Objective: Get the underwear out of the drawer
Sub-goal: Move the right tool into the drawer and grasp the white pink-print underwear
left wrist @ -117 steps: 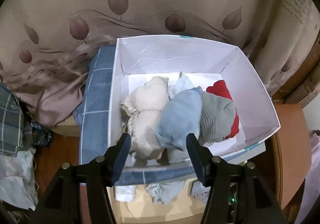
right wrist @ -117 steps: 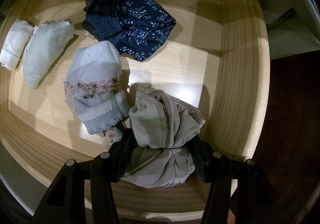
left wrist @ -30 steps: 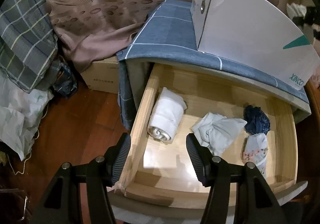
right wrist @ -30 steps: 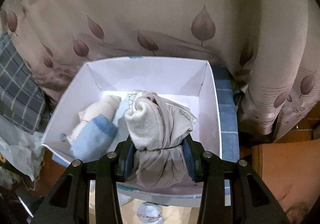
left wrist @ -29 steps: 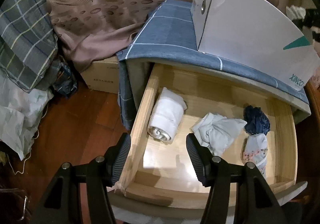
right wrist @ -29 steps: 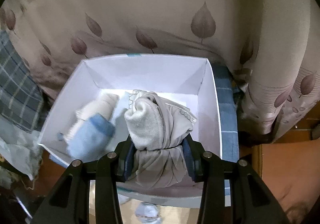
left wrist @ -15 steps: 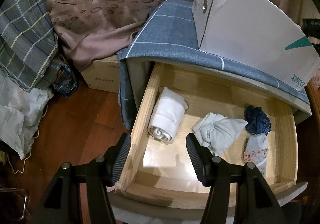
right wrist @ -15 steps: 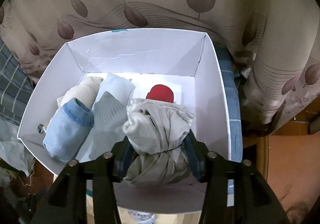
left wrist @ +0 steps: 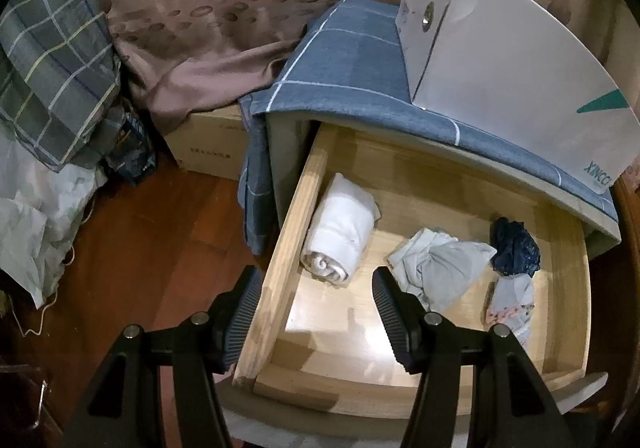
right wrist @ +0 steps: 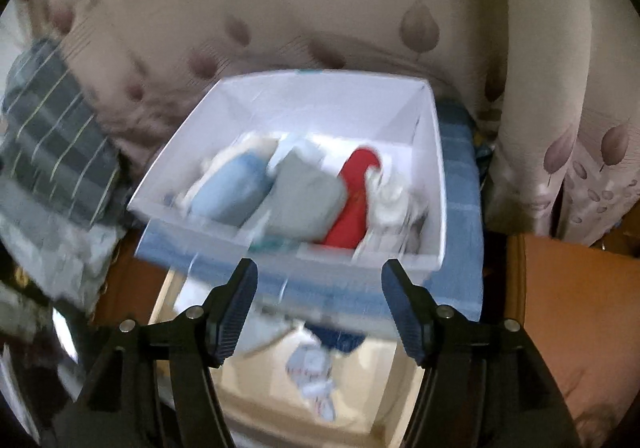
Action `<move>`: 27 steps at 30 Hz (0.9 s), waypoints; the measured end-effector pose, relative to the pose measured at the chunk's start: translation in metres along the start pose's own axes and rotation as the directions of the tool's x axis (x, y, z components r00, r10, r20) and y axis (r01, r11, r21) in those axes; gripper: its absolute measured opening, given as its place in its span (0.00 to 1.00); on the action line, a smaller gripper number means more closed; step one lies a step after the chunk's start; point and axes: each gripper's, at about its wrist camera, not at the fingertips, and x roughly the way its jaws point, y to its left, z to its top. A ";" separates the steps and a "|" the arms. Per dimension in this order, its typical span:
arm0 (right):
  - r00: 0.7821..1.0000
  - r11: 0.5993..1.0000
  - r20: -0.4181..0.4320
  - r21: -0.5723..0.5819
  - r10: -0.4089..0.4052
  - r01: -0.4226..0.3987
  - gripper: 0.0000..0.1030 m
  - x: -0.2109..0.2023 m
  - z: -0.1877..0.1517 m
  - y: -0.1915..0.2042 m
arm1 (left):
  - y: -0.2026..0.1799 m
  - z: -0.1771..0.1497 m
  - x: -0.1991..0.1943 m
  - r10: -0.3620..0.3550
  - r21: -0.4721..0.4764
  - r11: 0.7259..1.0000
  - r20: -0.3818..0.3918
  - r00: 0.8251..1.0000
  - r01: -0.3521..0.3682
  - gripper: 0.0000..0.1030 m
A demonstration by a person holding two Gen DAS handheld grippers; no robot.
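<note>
- Black ribbed jaws of the left gripper [left wrist: 318, 304] standing apart, nothing between them, hanging over the front left corner of the wooden drawer [left wrist: 294, 216].
- Pulled out from under a blue checked cloth [left wrist: 360, 60], with four pieces of underwear on the drawer bottom.
- White rolled piece [left wrist: 340, 236] lying along the left wall, just past the left jaw tip.
- Crumpled pale grey-white piece [left wrist: 444, 268] near the middle, close beside the right jaw tip.
- Dark navy piece [left wrist: 514, 248] towards the right wall, touching a pale piece with a pink floral band [left wrist: 512, 304] in front of it.
- White cardboard box [left wrist: 504, 64] standing on the checked cloth above the drawer.
- Jaws of the right gripper [right wrist: 320, 300] opening, empty, held in front of the same white cardboard box [right wrist: 436, 176]; view smeared by motion.
- Inside the box, left to right: a light blue bundle [right wrist: 232, 192], a grey bundle [right wrist: 304, 200], a red piece [right wrist: 352, 204] and a whitish-grey bundle [right wrist: 390, 200] against the right wall.
- Below the box, part of the open drawer with the floral-banded piece [right wrist: 314, 372], blurred.
- Beige leaf-patterned curtain [right wrist: 320, 0] behind; plaid fabric [left wrist: 48, 60] and dark wooden floor [left wrist: 140, 248] off to the left.
</note>
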 end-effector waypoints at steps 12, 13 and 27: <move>0.939 0.996 -0.345 -0.091 -0.015 -0.018 0.58 0.105 -0.115 0.031 | 0.004 0.000 0.000 -0.003 -0.022 1.000 -0.001 1.000 0.003 0.57; 0.929 0.996 -0.369 -0.091 -0.024 -0.010 0.57 0.119 -0.121 0.032 | 0.004 0.000 -0.001 -0.007 -0.024 1.000 -0.003 1.000 0.007 0.57; 0.869 0.996 -0.490 -0.090 -0.062 0.020 0.53 0.213 -0.136 0.031 | 0.005 0.003 0.002 -0.016 -0.034 0.999 -0.015 1.000 0.015 0.57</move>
